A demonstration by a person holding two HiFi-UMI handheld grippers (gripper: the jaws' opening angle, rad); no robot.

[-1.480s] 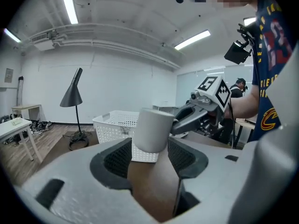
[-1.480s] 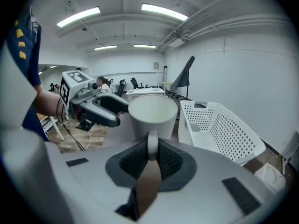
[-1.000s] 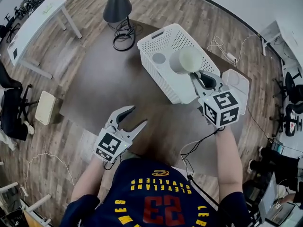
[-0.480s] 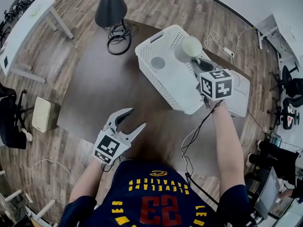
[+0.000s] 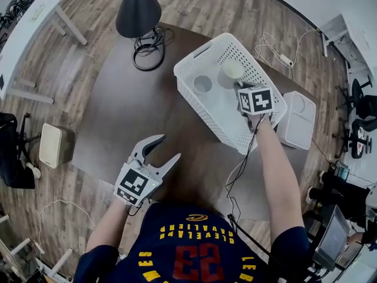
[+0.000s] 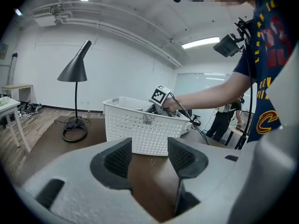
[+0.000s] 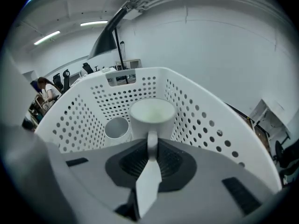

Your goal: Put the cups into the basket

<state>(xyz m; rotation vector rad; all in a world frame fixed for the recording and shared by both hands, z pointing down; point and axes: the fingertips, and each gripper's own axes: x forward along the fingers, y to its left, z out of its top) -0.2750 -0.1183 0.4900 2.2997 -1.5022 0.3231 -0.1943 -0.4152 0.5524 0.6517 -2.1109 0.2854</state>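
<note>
Though pinched by handle in right gripper (image 7: pixel 150 153), cream cup (image 7: pixel 152 113) inside basket (image 5: pixel 218 114) beside grey cup (image 5: pixel 202 84), unreleased; left gripper (image 5: pixel 172 146) wide, empty.

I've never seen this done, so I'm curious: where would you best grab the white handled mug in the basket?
By its loop handle, coming from the handle's side. The white handled mug is upright, mouth up, inside the white perforated plastic basket; its round body is wide, while the thin handle juts towards the right gripper, whose fingers are shut on it.
</note>
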